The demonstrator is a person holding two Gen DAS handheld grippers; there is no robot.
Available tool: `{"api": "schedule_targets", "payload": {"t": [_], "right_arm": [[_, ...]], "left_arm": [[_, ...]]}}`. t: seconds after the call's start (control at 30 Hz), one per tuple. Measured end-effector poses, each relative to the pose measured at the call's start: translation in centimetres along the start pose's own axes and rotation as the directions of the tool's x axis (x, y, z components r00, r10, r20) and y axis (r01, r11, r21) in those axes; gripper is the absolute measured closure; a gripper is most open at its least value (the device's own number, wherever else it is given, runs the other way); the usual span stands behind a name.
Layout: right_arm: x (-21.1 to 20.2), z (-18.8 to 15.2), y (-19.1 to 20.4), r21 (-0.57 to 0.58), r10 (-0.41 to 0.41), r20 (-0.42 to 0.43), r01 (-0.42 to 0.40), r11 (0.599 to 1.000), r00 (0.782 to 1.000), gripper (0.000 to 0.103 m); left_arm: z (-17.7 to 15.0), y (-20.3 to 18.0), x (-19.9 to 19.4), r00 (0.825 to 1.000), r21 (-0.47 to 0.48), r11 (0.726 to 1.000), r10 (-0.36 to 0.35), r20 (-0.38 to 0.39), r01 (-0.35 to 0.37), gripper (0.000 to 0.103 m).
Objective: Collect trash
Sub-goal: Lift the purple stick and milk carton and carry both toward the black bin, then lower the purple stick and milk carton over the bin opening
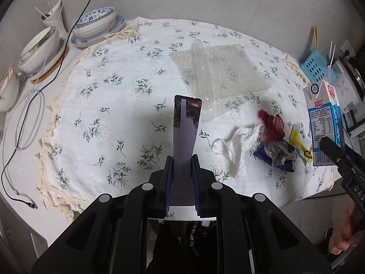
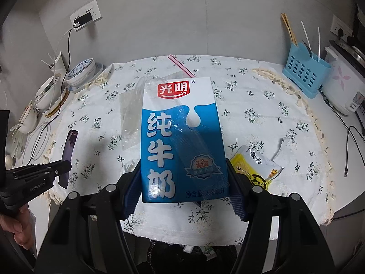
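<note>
My left gripper is shut on a flat purple snack wrapper and holds it upright above the table's near edge; the wrapper also shows in the right wrist view. My right gripper is shut on a blue and white milk carton with a pink straw, held upright above the near edge; it shows at the right in the left wrist view. On the floral cloth lie a crumpled white tissue, a red net piece, a blue wrapper, a yellow and white packet and a clear bubble-wrap bag.
Stacked bowls and plates stand at the back left with cables beside them. A blue utensil holder and a rice cooker stand at the back right. A dark bag opening lies below the table's near edge.
</note>
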State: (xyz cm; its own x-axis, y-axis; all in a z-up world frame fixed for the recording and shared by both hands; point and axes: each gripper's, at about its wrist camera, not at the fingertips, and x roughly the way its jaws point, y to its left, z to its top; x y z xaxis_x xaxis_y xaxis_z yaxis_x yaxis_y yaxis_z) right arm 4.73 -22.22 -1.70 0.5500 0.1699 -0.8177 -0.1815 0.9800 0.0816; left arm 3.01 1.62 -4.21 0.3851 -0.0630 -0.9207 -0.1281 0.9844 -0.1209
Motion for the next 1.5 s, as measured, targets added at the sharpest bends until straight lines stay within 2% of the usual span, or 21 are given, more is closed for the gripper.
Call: {"api": "schedule_targets", "payload": {"t": [0.8,1.5], "right_arm": [[-4.5,-8.0,-2.8,-0.026,0.032,-0.011,-0.032,0.999,0.999,0.041],[-5.7,-16.7,-4.9,-0.027,0.039,-0.095,-0.042,0.999,0.995,0.041]], "left_arm": [[-9.7,-4.1,-2.2,1.0,-0.006,1.0,-0.019,-0.003,0.019,0.088],[-18.4,-5.9,0.3,0.995,0.013,1.0,-0.015,-0.098,0.016,0.088]]}}
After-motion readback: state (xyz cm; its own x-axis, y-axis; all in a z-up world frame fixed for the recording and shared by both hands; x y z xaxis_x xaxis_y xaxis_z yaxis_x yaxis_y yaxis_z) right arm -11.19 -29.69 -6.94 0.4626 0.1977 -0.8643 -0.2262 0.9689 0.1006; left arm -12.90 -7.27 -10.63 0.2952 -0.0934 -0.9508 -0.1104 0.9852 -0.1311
